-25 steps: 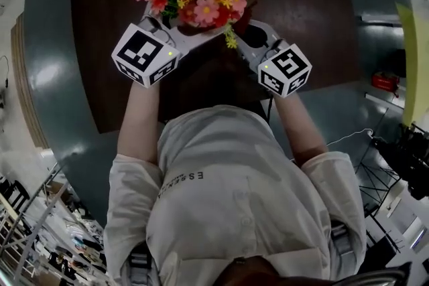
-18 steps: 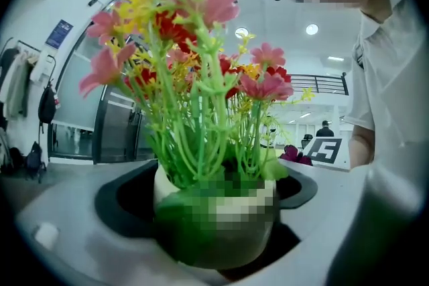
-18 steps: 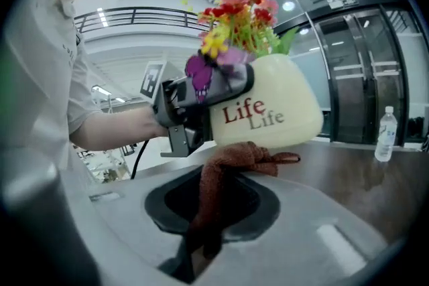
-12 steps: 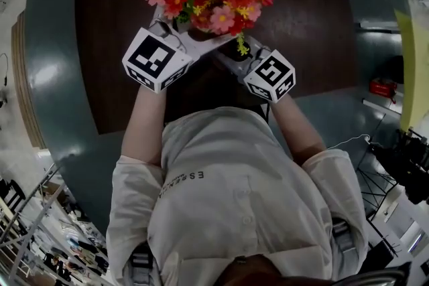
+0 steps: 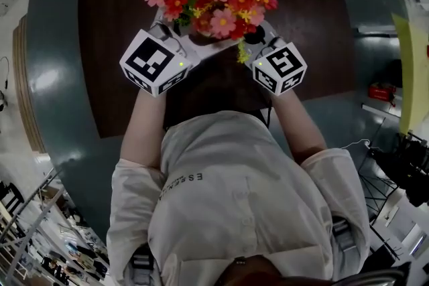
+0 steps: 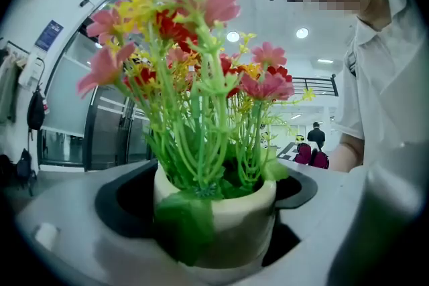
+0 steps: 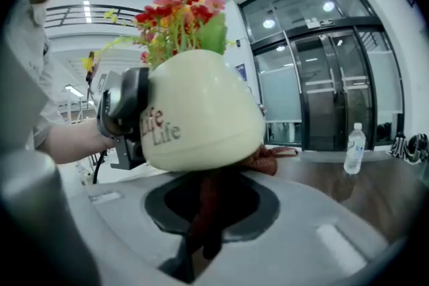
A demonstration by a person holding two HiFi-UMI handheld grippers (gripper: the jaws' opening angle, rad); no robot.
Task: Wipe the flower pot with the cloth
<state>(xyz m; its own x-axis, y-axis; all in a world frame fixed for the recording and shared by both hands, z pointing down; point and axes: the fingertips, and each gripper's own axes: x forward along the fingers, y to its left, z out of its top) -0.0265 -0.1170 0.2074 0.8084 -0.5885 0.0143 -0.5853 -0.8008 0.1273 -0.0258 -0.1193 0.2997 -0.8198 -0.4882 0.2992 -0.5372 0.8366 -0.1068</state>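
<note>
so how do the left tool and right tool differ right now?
The left tool's jaws stand wide, clamped round the cream flower pot. The right tool's jaws are pinched together on the dark red cloth.
The left tool carries the pot. The right tool only brings its cloth up against the pot's lower side.
Shared: both grip something, and both meet at the pot.

Cream flower pot (image 7: pixel 201 110): smooth, glossy glaze. Dark red cloth (image 7: pixel 203 211): soft, matt fabric. Dark brown surface (image 5: pixel 107 43): wood-look, slight sheen.
</note>
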